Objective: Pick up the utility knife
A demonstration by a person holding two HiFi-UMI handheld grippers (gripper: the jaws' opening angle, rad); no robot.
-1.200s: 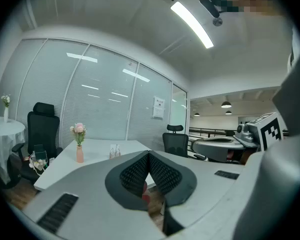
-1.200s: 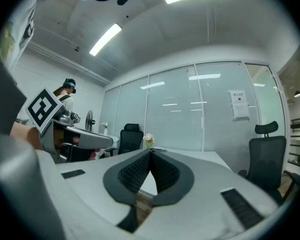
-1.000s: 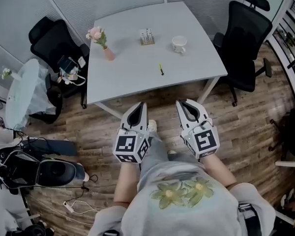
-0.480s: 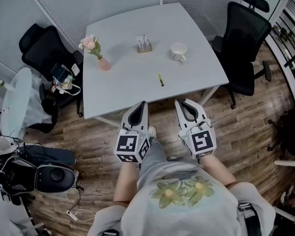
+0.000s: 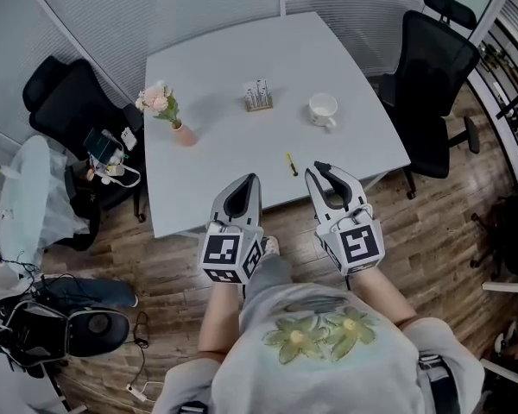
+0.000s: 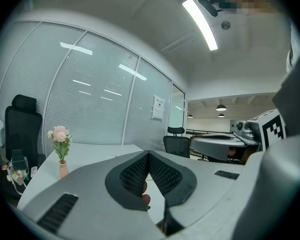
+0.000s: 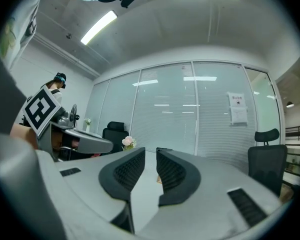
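- Right gripper (image 5: 322, 172) is at the near edge of the table (image 5: 233, 145). Its jaws have just been opening and now stand partly apart, with nothing between them.
- Left gripper (image 5: 249, 181) sits just beside it. Its jaws meet at the tips and it holds nothing, so I reckon it isn't needed for this pick.
- The utility knife (image 5: 291, 163) is the thin yellow-green sliver lying flat on the table near the front edge. It is just ahead of the right gripper and slightly towards the left one, and not touched yet.
- The step in hand, as I judge it, is the reach, and the right side is the nearer tool.
- The knife is slim and lies low, so I'll want the tips tilted down to the tabletop, one jaw on each long side of the handle. The gap I have looks enough for something that narrow.
- I'd close across the middle of the body, not the end, so it doesn't pivot or skid away.
- The mug (image 5: 322, 109), the small holder (image 5: 259, 96) and the flower vase (image 5: 168, 115) stand well apart from the knife, further back on the table, so none of them gets in the way.
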